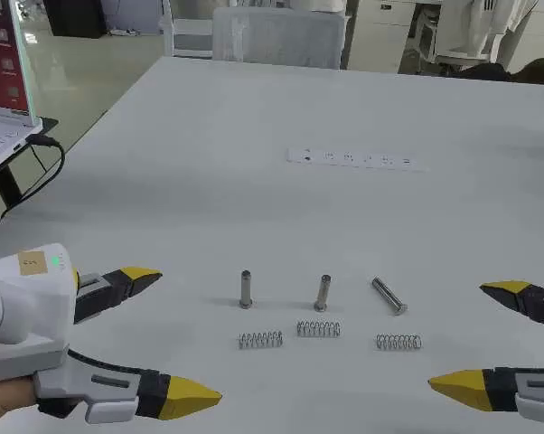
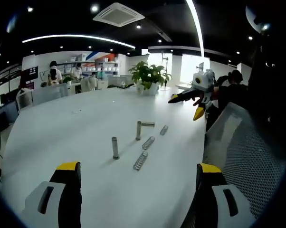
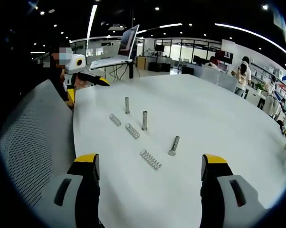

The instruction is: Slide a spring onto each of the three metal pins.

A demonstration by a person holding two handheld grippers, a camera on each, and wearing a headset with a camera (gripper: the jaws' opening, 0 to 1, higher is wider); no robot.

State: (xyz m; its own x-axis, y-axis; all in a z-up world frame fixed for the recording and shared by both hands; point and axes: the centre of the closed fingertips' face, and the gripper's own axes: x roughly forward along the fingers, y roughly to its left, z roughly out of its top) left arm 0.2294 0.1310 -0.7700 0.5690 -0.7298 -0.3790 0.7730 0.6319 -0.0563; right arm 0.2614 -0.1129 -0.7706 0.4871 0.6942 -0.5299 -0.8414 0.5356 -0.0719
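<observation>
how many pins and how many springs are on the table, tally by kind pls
metal pins: 3 (two standing upright, one lying on its side)
springs: 3 (all lying loose, none on a pin)
total: 6

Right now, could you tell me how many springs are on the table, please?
3 springs, loose on the table: one by the left upright pin, one by the middle upright pin, one by the right pin, which lies on its side. None appears hidden.
</observation>
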